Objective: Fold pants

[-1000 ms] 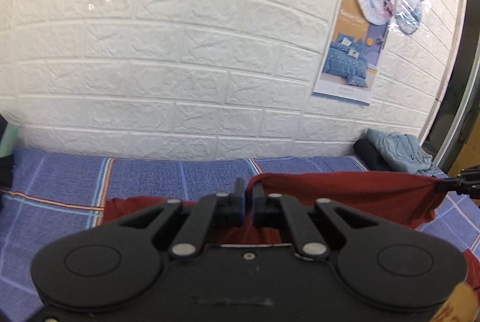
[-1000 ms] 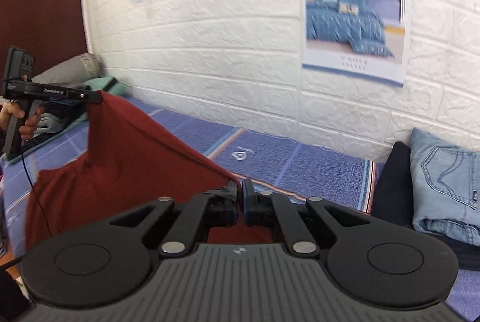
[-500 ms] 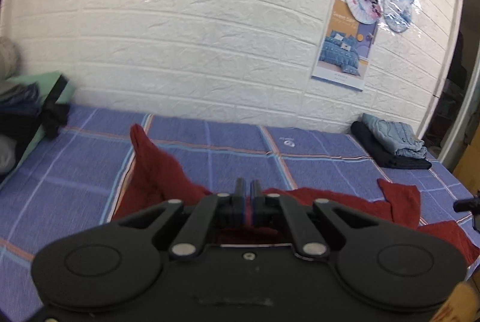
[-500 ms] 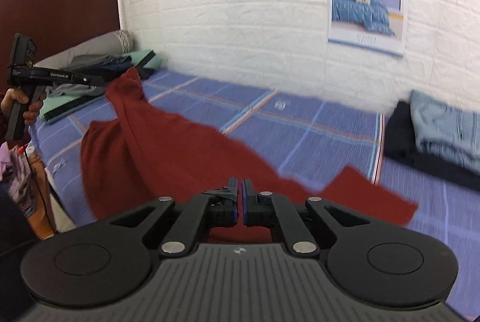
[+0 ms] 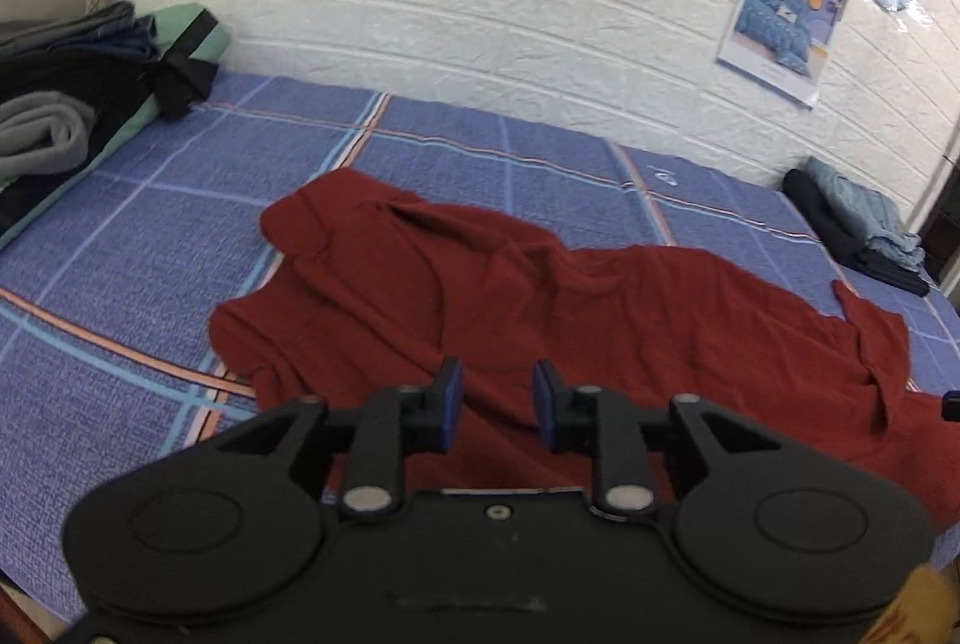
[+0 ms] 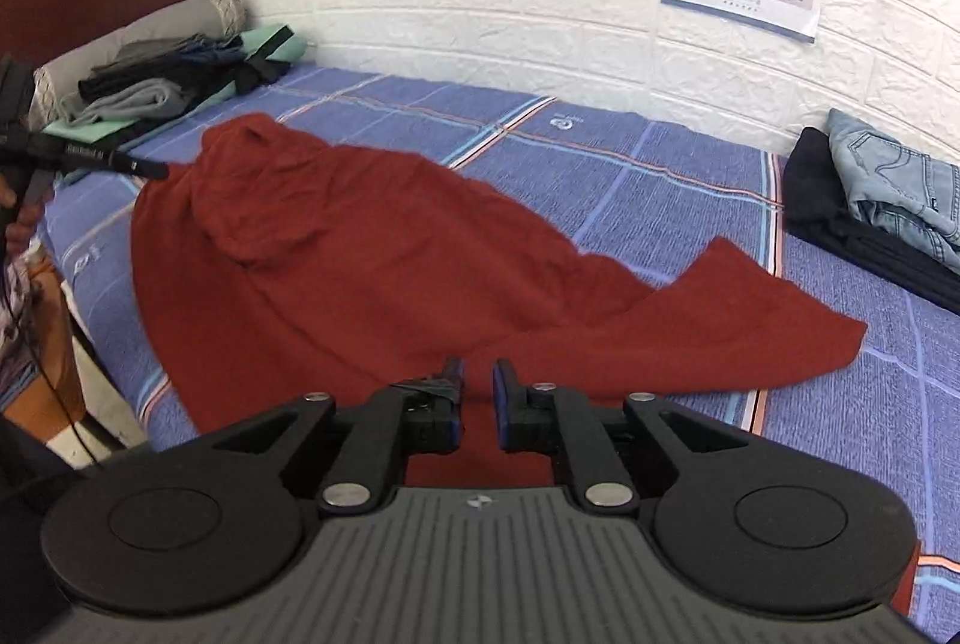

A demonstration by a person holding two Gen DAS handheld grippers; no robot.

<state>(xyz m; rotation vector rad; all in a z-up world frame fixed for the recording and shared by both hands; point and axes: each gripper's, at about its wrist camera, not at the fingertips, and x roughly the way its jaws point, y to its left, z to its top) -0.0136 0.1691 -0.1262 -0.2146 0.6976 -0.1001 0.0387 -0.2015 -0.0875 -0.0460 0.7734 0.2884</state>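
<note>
The dark red pants (image 5: 540, 296) lie spread and rumpled on the blue checked bed sheet (image 5: 150, 248); they also show in the right wrist view (image 6: 372, 260). My left gripper (image 5: 493, 404) is open and empty, just above the pants' near edge. My right gripper (image 6: 477, 392) is open by a narrow gap with nothing between its pads, over the near edge of the pants. The left gripper shows from the side in the right wrist view (image 6: 162, 171), at the pants' left end.
A pile of folded grey, black and green clothes (image 5: 78, 86) lies at the bed's left end, next to a pillow. Folded jeans on dark clothes (image 6: 888, 206) lie at the right end. A white brick wall (image 5: 480, 14) runs behind the bed. The bed's near edge drops off (image 6: 102, 404).
Both grippers were shut on the pants and held them up; they lowered the pants onto the bed, opened and let go. The pants now lie flat on the sheet.
</note>
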